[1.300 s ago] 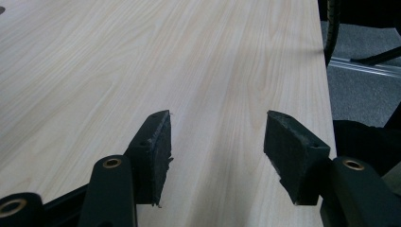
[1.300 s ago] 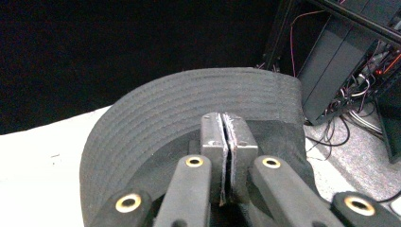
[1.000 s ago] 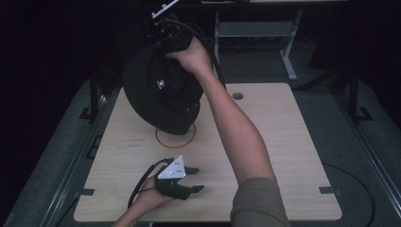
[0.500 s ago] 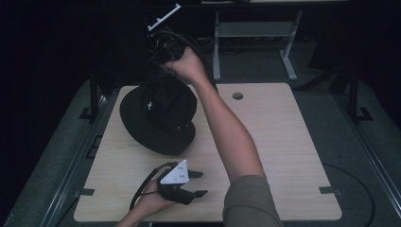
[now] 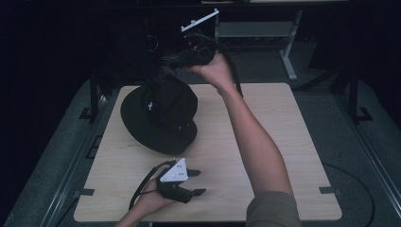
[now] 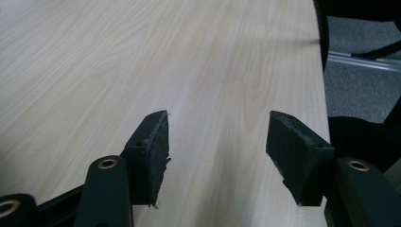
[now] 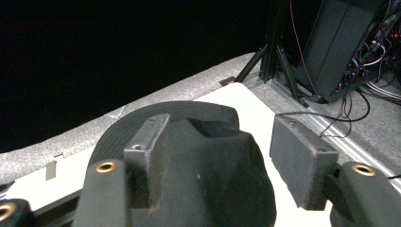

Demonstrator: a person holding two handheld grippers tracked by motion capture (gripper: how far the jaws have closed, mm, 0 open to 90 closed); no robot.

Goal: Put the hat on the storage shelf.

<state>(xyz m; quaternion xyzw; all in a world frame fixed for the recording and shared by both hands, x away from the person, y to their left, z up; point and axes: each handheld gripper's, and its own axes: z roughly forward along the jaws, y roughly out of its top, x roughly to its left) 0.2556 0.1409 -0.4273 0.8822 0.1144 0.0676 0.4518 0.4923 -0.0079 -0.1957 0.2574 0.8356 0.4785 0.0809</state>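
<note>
High view: the black hat (image 5: 158,116) lies on the worktop (image 5: 283,123), just below and apart from the right claw (image 5: 172,60), whose jaws have just been opening and grip nothing. The left claw (image 5: 197,182), spread and empty, rests near the hat's brim.

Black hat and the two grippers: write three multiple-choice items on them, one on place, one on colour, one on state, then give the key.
1. Where does the black hat lie?
A. on the wooden table
B. on the floor
C. on the person's head

2. What colour is the three-cornered plate on the left gripper?
A. red
B. light grey
C. green

3. How do the fingers of the right gripper stand?
A. clamped on the hat's brim
B. shut on nothing
C. apart, above the hat's crown

Key: 1 A, the brim rests on the tabletop; 2 B, the plate is pale; 3 C, the fingers have just been opening and pinch no fabric.
</note>
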